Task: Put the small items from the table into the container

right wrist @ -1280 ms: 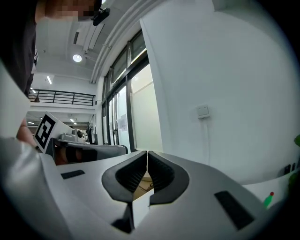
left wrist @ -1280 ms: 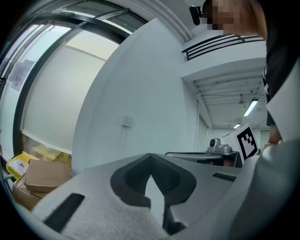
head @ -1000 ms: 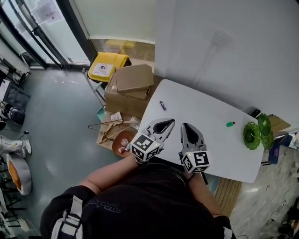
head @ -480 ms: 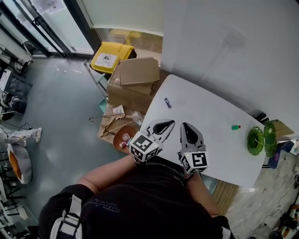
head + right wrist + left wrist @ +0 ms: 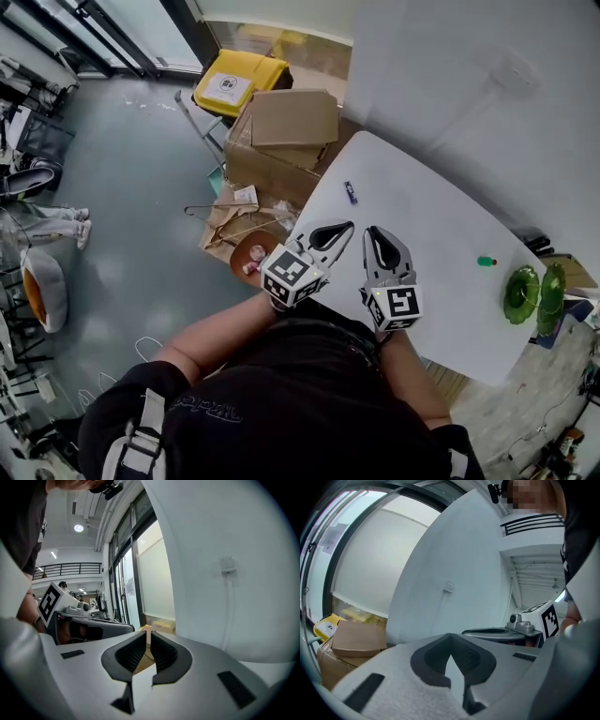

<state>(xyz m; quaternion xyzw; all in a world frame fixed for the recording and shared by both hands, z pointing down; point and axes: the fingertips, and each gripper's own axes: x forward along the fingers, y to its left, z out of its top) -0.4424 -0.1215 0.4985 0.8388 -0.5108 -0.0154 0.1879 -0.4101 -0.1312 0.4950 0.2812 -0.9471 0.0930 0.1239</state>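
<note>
The left claw (image 5: 349, 226) and right claw (image 5: 373, 231) are closed, empty. On the rounded white surface (image 5: 422, 272) are seen one purple stick (image 5: 351, 192), one small green piece (image 5: 486, 261), and two wavy green dishes (image 5: 521, 294).

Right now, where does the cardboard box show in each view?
Head view: cardboard box, upper centre, on the floor.
Left gripper view: lower left edge.
Right gripper view: a tan sliver at lower centre may be it; cannot confirm.
Shared landmark: the wall socket on the white wall, upper right in the head view, centre in the left gripper view, upper right in the right gripper view.
</note>
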